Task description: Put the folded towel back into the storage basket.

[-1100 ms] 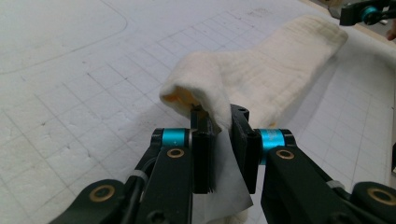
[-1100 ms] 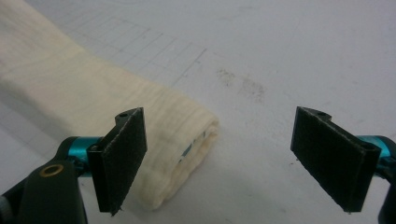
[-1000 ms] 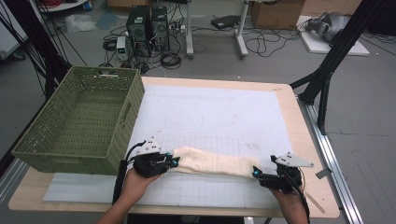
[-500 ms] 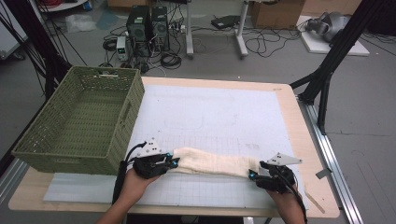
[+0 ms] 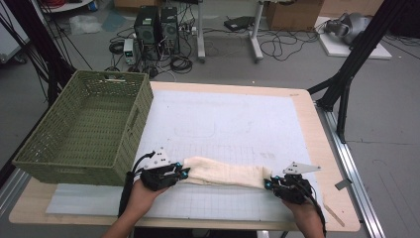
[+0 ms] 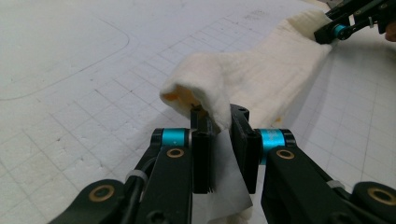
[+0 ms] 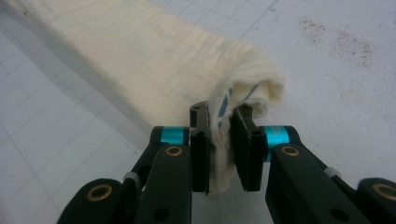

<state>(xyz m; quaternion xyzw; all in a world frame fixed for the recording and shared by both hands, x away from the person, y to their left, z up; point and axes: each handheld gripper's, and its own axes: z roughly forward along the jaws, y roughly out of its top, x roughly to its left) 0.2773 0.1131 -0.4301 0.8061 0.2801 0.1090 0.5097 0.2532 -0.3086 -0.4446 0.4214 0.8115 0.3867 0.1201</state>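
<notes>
Soft, light towel point(image 5: 225, 173) will sag; both grippers, left point(image 5: 182, 172) and right point(image 5: 268, 184), have fingers clamped on its ends; the right's just closed.

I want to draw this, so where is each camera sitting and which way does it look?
High view: above the person's side, looking forward and down at the table, basket and cloth; both forearms show.
Left gripper view: on the left gripper, looking along the cloth; its jaws pinch one end.
Right gripper view: on the right gripper, looking along the cloth; its jaws have just closed on the other end.
All share the cloth.
</notes>
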